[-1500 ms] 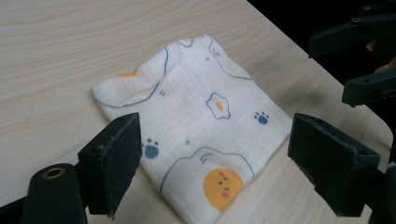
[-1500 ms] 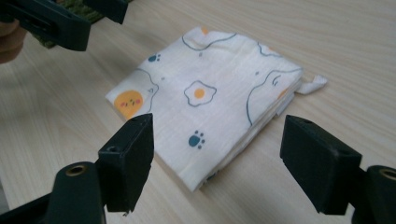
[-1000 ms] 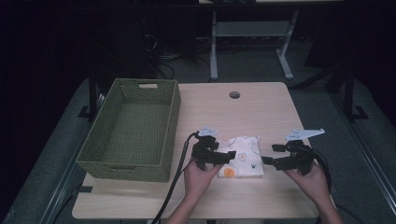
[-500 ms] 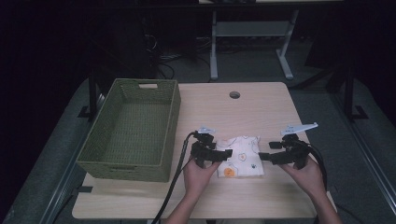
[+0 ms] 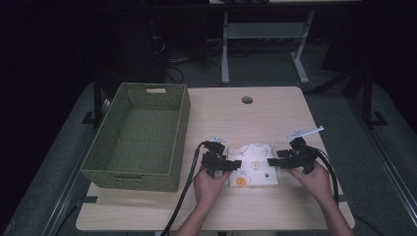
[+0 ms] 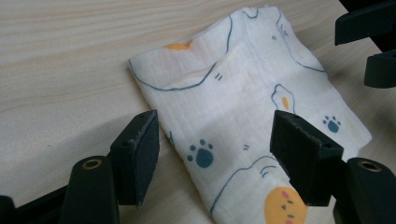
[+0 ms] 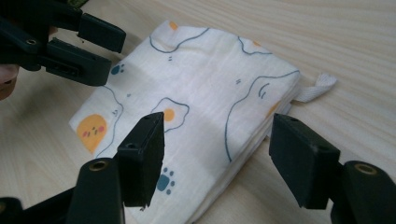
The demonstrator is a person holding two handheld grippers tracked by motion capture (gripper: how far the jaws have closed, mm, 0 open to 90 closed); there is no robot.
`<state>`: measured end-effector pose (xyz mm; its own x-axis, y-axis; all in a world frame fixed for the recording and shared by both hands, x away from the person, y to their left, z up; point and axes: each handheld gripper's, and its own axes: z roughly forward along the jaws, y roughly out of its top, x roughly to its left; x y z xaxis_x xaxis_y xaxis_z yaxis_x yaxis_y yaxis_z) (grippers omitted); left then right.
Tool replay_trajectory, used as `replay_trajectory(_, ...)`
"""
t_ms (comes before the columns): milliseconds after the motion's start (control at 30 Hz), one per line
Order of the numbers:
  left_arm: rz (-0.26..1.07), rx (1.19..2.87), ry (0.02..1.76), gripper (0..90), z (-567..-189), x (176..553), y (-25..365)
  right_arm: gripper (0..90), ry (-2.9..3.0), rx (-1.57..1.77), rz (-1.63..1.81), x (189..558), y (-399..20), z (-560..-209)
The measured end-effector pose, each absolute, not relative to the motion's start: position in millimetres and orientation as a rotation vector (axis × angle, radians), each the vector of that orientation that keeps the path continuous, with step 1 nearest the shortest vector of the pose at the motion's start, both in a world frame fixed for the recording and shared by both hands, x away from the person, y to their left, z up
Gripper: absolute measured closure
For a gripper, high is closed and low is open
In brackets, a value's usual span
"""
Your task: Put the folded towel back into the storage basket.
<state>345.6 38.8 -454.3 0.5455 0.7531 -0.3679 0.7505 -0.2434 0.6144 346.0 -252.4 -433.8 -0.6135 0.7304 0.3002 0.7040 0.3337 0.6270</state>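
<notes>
Flat, folded cloth lies between both spread tools.

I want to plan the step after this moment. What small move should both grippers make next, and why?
Probably ease each gripper a little lower and inward, then close on the folded cloth. The left gripper and the right gripper are both open, their jaws straddling opposite sides of the cloth, which lies flat on the table. Neither grips it yet.

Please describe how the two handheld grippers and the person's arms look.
Both the left gripper and the right gripper are black, each with two blocky jaws, brass-coloured rivets and a trailing black cable. The right one carries a grey three-cornered plate. The forearms show no sleeves.
</notes>
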Motion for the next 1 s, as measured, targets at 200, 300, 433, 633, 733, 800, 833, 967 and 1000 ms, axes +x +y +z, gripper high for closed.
replay_trajectory(200,-0.008,2.012,1.225,37.2,-458,348,37,38.6,2.547,1.405,1.134,350,-251,-439)
replay_trajectory(300,-0.017,2.030,1.224,39.4,-462,348,36,40.8,2.551,1.429,1.121,353,-250,-444)
replay_trajectory(433,-0.003,2.037,1.210,43.4,-462,347,35,44.5,2.566,1.446,1.082,355,-247,-448)
replay_trajectory(633,0.038,2.066,1.191,49.9,-462,345,30,49.1,2.565,1.473,1.059,358,-245,-453)
replay_trajectory(733,0.054,2.082,1.174,55.4,-462,345,30,51.1,2.572,1.469,1.040,359,-244,-456)
replay_trajectory(800,0.060,2.086,1.169,58.7,-463,345,29,53.2,2.576,1.469,1.020,359,-243,-458)
replay_trajectory(833,0.065,2.095,1.164,60.3,-462,345,29,54.7,2.576,1.464,1.011,359,-243,-459)
replay_trajectory(967,0.075,2.113,1.151,67.4,-463,347,29,61.8,2.561,1.467,0.990,358,-240,-458)
replay_trajectory(1000,0.075,2.116,1.150,69.8,-463,347,29,64.0,2.558,1.465,0.985,358,-239,-459)
